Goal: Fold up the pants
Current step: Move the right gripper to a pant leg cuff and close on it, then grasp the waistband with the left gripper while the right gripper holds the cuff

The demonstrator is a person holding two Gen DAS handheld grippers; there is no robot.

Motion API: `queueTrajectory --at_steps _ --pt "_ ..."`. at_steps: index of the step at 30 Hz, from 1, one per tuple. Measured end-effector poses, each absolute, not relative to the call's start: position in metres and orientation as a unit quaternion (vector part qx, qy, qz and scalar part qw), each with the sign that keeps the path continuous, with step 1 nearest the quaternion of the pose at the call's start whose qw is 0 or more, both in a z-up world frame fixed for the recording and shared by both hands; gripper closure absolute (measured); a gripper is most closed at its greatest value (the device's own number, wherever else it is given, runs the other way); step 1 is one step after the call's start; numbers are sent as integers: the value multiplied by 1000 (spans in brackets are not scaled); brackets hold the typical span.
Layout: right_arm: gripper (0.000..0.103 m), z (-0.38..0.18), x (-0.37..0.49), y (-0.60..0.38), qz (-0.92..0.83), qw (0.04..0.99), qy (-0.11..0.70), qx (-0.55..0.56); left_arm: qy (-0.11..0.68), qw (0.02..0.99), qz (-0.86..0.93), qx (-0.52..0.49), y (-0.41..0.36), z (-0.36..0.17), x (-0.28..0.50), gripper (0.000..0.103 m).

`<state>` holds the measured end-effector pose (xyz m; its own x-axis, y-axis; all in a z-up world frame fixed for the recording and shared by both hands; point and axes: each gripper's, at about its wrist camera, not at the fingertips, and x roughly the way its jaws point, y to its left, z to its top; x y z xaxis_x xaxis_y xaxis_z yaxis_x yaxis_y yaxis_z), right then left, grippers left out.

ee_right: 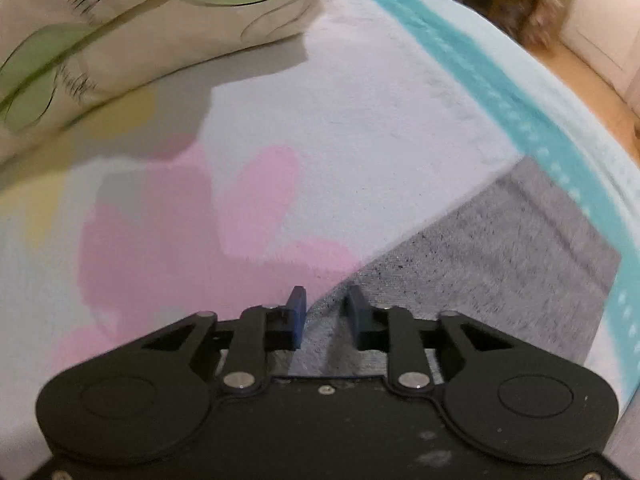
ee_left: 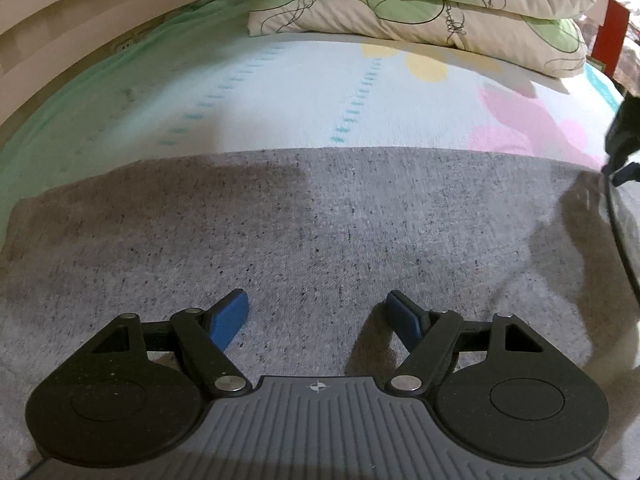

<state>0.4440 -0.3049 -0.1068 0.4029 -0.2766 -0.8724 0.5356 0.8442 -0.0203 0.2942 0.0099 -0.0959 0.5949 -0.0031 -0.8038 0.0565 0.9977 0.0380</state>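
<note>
While the left gripper (ee_left: pixel 318 316) hangs low over the pants (ee_left: pixel 320 248), its jaws stand wide apart with only grey cloth between the blue fingertips (ee_left: pixel 230 320), and they grip nothing. Whether those tips touch the fabric or sit just above it cannot be told. The pants lie flat on the bed (ee_left: pixel 280 92), a speckled heather-grey knit spread broadly across the left wrist view; a darker band runs along the far left part, and the far edge is straight. Their near and side portions are cut off by the gripper body and the frame, so the full shape is not visible. At the right edge of that view a dark blurred piece with a thin black cable (ee_left: pixel 620 248) intrudes, too smeared to identify.

From the right wrist view, the right gripper (ee_right: pixel 325 312) has its jaws narrowed around a raised ridge of the grey cloth; the fabric passes between the two blue fingertips (ee_right: pixel 298 316), but a small gap shows, so a firm pinch cannot be confirmed. Beyond it the pants (ee_right: pixel 500 264) stretch away to the right, ending near a teal stripe (ee_right: pixel 480 80) along the bed's edge. This view is motion-blurred.

Farther off, the sheet (ee_right: pixel 380 120) shows pale blue with pink and yellow patches. Two stacked pillows (ee_left: pixel 420 4) with green leaf prints lie at the far end, partly cropped.
</note>
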Motion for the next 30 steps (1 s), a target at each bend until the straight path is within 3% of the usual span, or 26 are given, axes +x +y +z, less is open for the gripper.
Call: queueTrajectory --at_steps 5,12,20,30 --pt "101 -97 417 -319 -201 843 475 153 449 893 -13 3 22 -84 295 28" --pt "101 -81 354 -327 -143 857 472 147 457 885 -2 -85 37 -63 311 28" --pt "101 -98 310 -327 -109 852 484 168 495 860 -31 -118 16 -51 354 28" --pt "101 -101 299 -330 -100 853 471 203 551 826 15 -117 -3 -87 381 28"
